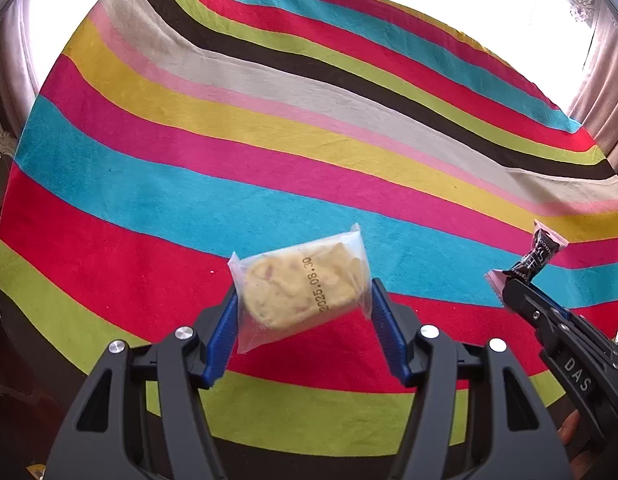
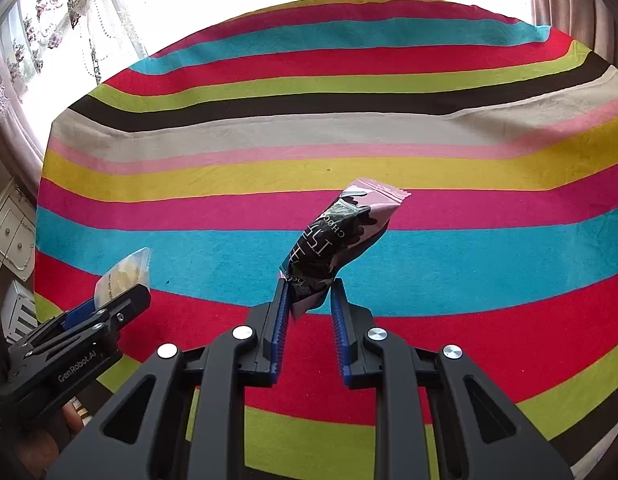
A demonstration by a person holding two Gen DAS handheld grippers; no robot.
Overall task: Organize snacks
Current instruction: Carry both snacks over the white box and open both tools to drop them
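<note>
My left gripper (image 1: 303,300) is shut on a clear packet with a yellow biscuit (image 1: 301,286), date print facing me, held above the striped cloth (image 1: 189,200). My right gripper (image 2: 309,292) is shut on the lower end of a black and pink chocolate snack packet (image 2: 337,240), which sticks up and to the right. The right gripper (image 1: 521,280) with its packet (image 1: 539,252) shows at the right edge of the left wrist view. The left gripper (image 2: 121,296) with the biscuit packet (image 2: 125,274) shows at the left of the right wrist view.
The striped cloth (image 2: 349,140) covers the whole table. Bright windows with curtains (image 2: 49,40) stand behind it. A white cabinet (image 2: 13,236) stands at the left, beyond the table edge.
</note>
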